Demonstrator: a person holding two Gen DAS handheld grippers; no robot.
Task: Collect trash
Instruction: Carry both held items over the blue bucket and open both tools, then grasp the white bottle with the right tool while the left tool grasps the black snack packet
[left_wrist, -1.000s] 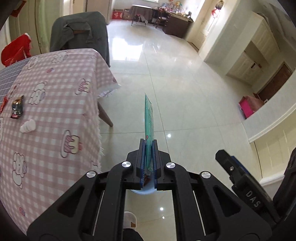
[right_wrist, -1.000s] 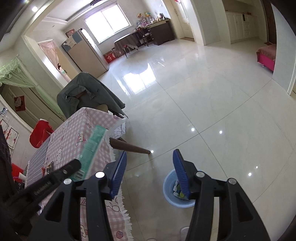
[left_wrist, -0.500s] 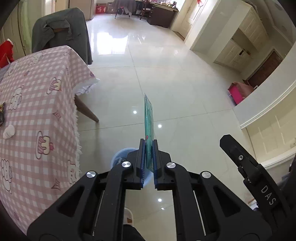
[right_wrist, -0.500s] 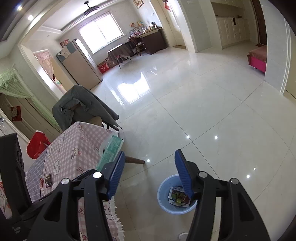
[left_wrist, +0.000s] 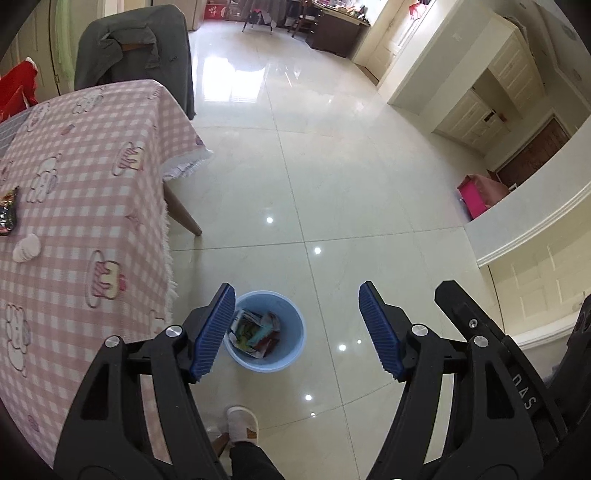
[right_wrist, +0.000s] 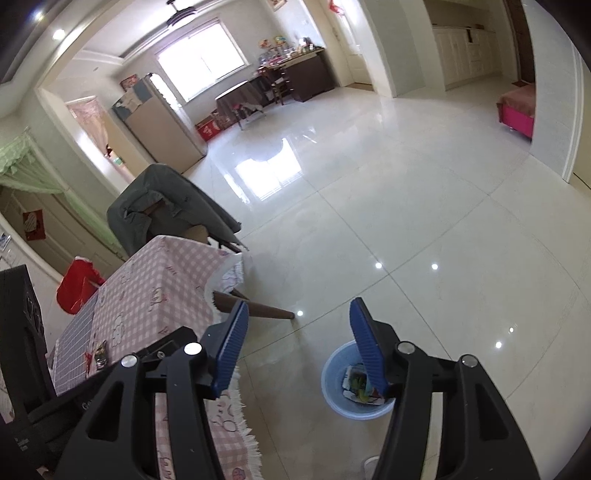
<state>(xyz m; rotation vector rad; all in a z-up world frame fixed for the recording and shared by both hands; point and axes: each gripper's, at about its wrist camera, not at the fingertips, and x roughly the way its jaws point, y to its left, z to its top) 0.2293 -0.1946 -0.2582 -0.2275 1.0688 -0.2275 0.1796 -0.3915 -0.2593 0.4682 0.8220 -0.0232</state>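
Around you spreads a wide room with a glossy pale tile floor (left_wrist: 332, 166) that mirrors the window (right_wrist: 201, 61) at the far end. By that far wall stand a fridge (right_wrist: 159, 118), a dark cabinet (right_wrist: 306, 74) with clutter on top, and a small covered table (right_wrist: 236, 98). Cream cupboards (left_wrist: 480, 92) line one side, and something pink (left_wrist: 476, 194) sits low on the floor near them.

Your surface (left_wrist: 92, 192) is on the left under a pink checked cloth with cartoon prints; its fringed corner hangs over a slanted wooden leg (left_wrist: 183, 214). A chair (left_wrist: 136, 48) draped with a grey jacket stands at its far end. On the cloth lie a dark wrapper (left_wrist: 8, 212) near the edge of view and a small white wad (left_wrist: 26, 248) just below it.

Down on the floor beside the surface, the blue bin (left_wrist: 291, 332) holds a pile of coloured wrappers (left_wrist: 255, 332).

Your left gripper (left_wrist: 297, 328) hangs over the bin; its jaws have just been opening and now stand wide with nothing between them. Your right gripper (right_wrist: 295, 347) is about half open and empty, with the bin showing behind its right finger (right_wrist: 365, 347). Your slipper (left_wrist: 242, 422) shows near the bin.
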